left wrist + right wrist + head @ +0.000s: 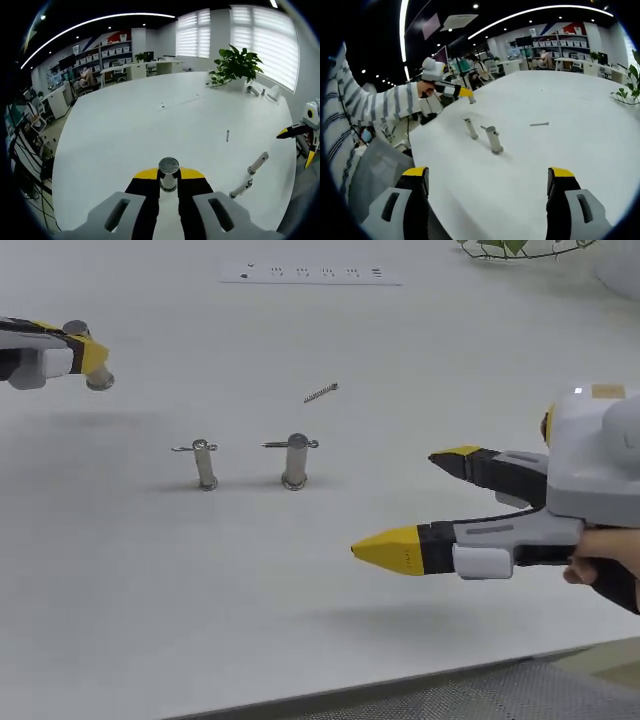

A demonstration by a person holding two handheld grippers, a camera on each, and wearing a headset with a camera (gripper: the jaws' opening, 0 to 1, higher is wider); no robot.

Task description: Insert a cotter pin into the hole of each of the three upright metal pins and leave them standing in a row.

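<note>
Metal pin (168, 172) pinched aloft in my left gripper (169, 184). My right gripper (398, 504) hangs spread wide (two fitted pins (205, 465) stand nearby, loose cotter pin (321, 392) beyond).

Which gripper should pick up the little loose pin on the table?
Probably the right. The right gripper is open and empty; the left gripper is shut on the third metal pin, so it cannot grab the loose cotter pin.

Bright, even light from ceiling strips (530, 12) and shaded windows (240, 35) washes the white table (300, 580), with a faint soft shadow beneath the right claw (393, 503), and both gripper views bend at the edges.
</note>
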